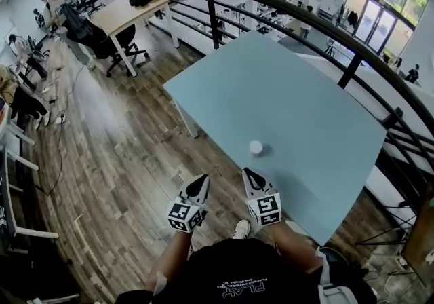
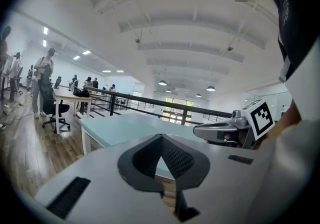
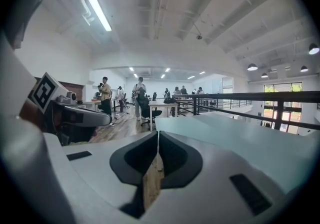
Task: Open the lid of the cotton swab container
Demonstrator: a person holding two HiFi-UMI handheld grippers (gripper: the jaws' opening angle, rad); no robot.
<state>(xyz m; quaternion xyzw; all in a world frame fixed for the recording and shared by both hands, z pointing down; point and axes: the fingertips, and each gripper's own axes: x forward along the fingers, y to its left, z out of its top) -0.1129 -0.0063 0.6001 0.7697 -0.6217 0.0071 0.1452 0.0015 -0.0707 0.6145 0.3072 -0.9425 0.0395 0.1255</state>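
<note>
A small white round cotton swab container (image 1: 255,148) stands on the light blue table (image 1: 285,99), near its front edge. Both grippers hover short of that edge, over the wooden floor. My left gripper (image 1: 201,183) is shut and empty, to the lower left of the container. My right gripper (image 1: 250,175) is also shut and empty, just below the container and apart from it. In the left gripper view the jaws (image 2: 161,139) meet with nothing between them, and the right gripper (image 2: 225,131) shows beside them. The right gripper view shows shut jaws (image 3: 157,136) too. Neither gripper view shows the container.
A black railing (image 1: 319,24) curves behind and right of the table. Desks with office chairs (image 1: 125,41) stand at the far left on the wooden floor (image 1: 115,160). Several people (image 3: 139,95) stand by desks in the distance.
</note>
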